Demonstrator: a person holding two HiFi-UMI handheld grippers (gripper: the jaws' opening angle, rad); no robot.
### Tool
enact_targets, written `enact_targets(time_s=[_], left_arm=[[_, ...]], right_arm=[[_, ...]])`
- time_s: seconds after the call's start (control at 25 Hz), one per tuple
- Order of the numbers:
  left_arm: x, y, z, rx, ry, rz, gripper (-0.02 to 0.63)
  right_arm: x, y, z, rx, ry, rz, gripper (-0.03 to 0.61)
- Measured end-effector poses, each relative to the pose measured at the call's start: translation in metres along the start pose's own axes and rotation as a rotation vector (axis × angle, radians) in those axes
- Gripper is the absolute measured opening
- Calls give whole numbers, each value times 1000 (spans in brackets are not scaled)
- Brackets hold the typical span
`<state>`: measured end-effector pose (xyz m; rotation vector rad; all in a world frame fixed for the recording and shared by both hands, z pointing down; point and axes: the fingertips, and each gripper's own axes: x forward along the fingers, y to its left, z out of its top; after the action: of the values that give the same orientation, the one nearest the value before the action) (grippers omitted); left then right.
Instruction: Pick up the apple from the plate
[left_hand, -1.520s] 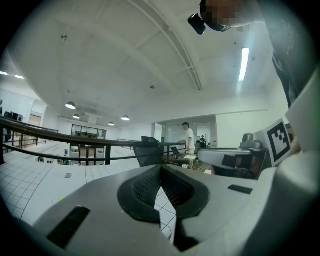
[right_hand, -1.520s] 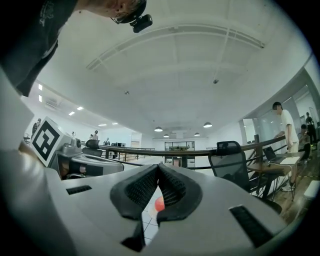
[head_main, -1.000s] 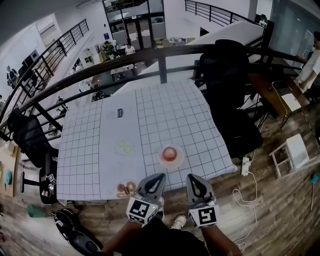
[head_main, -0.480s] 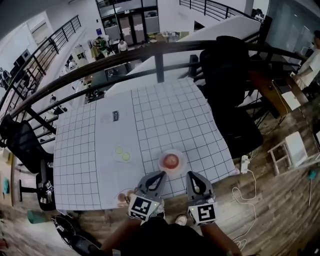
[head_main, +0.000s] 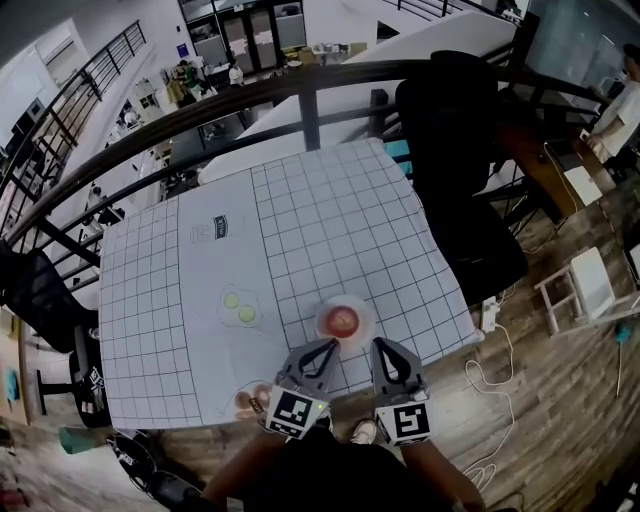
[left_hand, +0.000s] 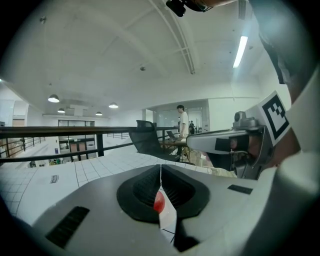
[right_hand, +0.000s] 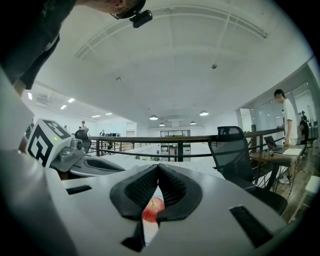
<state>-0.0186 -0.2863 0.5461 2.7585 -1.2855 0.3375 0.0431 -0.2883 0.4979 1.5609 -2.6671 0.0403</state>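
A table (head_main: 330, 220) under a gridded cloth fills the middle of the head view, with a black chair (head_main: 455, 150) at its right edge. The left gripper (head_main: 327, 345) and right gripper (head_main: 381, 344) hover side by side over the table's near edge, each with jaws pressed together on nothing. Just beyond their tips, near that edge, a plate (head_main: 363, 312) carries the red apple (head_main: 342, 320).
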Motion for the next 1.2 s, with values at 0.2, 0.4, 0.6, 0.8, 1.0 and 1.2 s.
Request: enact_targets(time_s=[0.2, 0.4, 0.6, 0.8, 1.0, 1.2], left_arm=[[13, 1, -16, 7, 51, -27, 68], [25, 7, -40, -28, 114, -54, 234], [45, 12, -68, -8, 189, -78, 349], [59, 18, -91, 25, 235, -83, 381], [75, 19, -111, 65, 288, -105, 405], [88, 18, -123, 112, 312, -125, 413]], right_arm=[[7, -3, -8, -4, 18, -6, 23], [6, -5, -22, -17, 71, -14, 24], [13, -4, -22, -43, 77, 8, 25], [19, -4, -30, -40, 93, 8, 24], [25, -4, -30, -19, 78, 6, 23], [25, -9, -36, -30, 100, -2, 24]])
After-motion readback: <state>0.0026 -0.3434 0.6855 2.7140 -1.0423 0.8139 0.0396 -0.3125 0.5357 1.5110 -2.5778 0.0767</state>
